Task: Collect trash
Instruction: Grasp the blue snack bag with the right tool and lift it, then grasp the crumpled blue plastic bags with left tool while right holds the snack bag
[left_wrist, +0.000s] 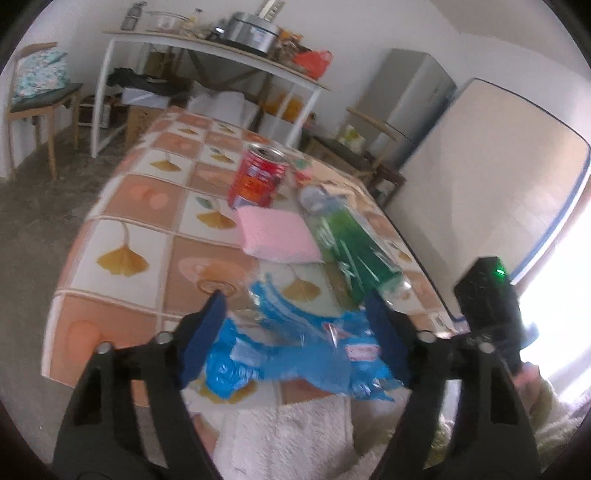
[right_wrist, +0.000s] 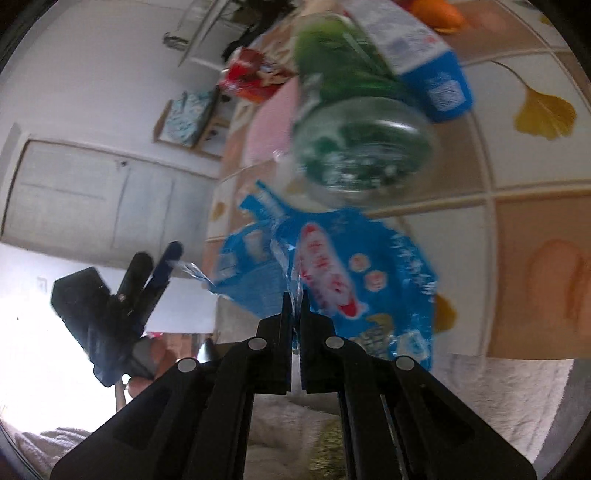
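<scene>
Right gripper (right_wrist: 294, 295): its fingers are pressed together on a fold of the blue wrapper (right_wrist: 332, 273), which spreads out ahead of and to the right of the tips.
Left gripper (left_wrist: 295, 325): its blue-padded fingers (left_wrist: 207, 332) stand apart – the crumpled blue wrapper (left_wrist: 295, 350) lies in the gap between them, and whether the pads touch it cannot be told through the blur.
Green bottle (left_wrist: 351, 251): lying on its side just beyond the right finger of the left gripper; in the right wrist view its clear base (right_wrist: 362, 151) faces the tips, just past the wrapper.
Pink sponge (left_wrist: 275, 236): ahead of the left gripper's gap, beside the bottle.
Red can (left_wrist: 258, 177): upright, beyond the sponge.
Blue-and-white carton (right_wrist: 421, 55): beyond the bottle, to the right of the shut tips.
Tablecloth (left_wrist: 147, 229): checked with yellow leaves – it lies under all the trash.
Person's hand (left_wrist: 532, 373): at the right edge, holding the other gripper's black body (left_wrist: 487, 306).
</scene>
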